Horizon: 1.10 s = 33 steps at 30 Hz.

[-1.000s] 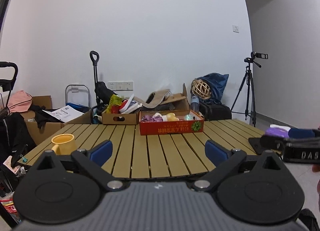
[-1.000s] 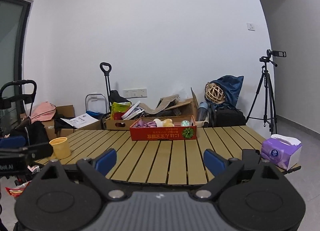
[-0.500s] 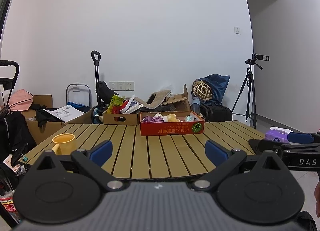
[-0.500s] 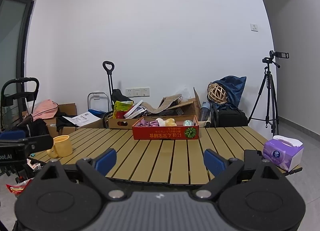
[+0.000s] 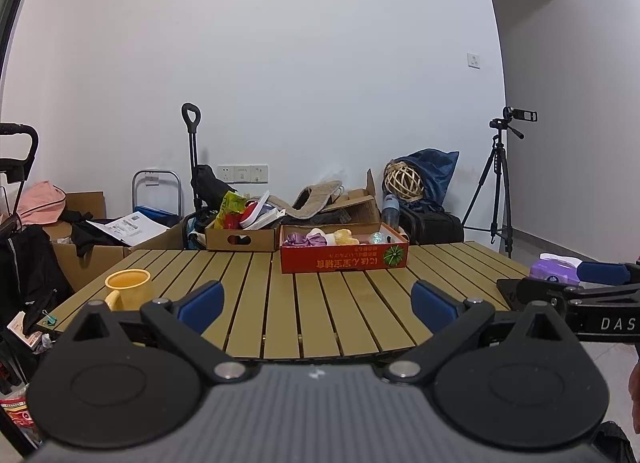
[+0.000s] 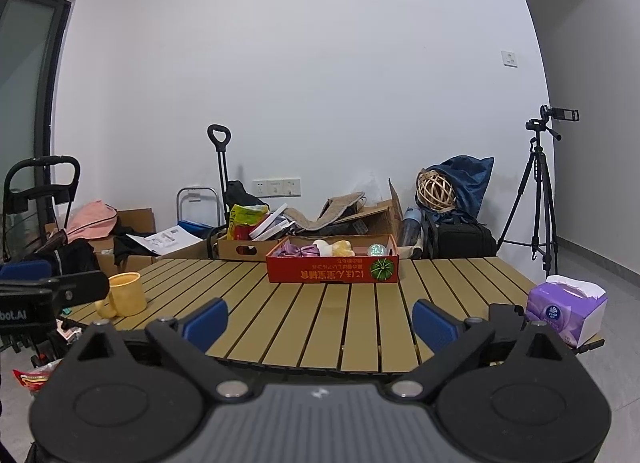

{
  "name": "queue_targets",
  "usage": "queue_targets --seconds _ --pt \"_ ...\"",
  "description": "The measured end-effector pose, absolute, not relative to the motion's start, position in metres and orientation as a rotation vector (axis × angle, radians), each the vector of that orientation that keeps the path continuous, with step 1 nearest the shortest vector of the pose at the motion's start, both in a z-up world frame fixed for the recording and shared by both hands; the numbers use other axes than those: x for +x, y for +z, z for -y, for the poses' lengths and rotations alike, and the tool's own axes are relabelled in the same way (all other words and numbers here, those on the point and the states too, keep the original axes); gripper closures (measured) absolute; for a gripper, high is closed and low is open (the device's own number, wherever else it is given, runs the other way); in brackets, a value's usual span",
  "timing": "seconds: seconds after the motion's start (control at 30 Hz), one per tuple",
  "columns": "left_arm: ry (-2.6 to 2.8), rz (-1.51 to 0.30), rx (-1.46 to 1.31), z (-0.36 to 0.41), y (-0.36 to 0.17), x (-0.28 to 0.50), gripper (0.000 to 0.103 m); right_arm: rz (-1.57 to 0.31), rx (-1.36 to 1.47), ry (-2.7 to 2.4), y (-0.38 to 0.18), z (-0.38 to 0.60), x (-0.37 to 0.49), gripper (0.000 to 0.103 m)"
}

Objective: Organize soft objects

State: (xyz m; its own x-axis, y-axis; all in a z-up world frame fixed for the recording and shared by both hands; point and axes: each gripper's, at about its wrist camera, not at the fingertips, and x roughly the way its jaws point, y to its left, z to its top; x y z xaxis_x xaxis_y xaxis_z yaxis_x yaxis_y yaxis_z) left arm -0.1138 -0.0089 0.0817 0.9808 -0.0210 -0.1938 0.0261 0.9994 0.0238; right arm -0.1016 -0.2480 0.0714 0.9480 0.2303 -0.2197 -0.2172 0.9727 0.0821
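With both my left gripper (image 5: 316, 305) and right gripper (image 6: 319, 321) jaws apart and empty, reaching carelessly toward the red box (image 6: 333, 267) could knock the yellow cup (image 6: 125, 295) beside it.

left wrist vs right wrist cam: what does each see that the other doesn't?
Left wrist only: the right tongs entering from the right edge, hiding most of the tissue box.

Right wrist only: the glass door, the left tongs at the left edge, and the tissue box fully visible.

Both: slatted table, red box of soft objects, yellow mug, tripod. Both tongs are open and empty.
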Motion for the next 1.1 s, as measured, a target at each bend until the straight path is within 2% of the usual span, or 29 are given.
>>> queue_targets --seconds 1.1 --pt "-0.028 -0.195 0.021 0.0095 0.0806 -0.1163 0.0 -0.232 0.05 0.227 0.0708 0.2439 -0.1035 0.0"
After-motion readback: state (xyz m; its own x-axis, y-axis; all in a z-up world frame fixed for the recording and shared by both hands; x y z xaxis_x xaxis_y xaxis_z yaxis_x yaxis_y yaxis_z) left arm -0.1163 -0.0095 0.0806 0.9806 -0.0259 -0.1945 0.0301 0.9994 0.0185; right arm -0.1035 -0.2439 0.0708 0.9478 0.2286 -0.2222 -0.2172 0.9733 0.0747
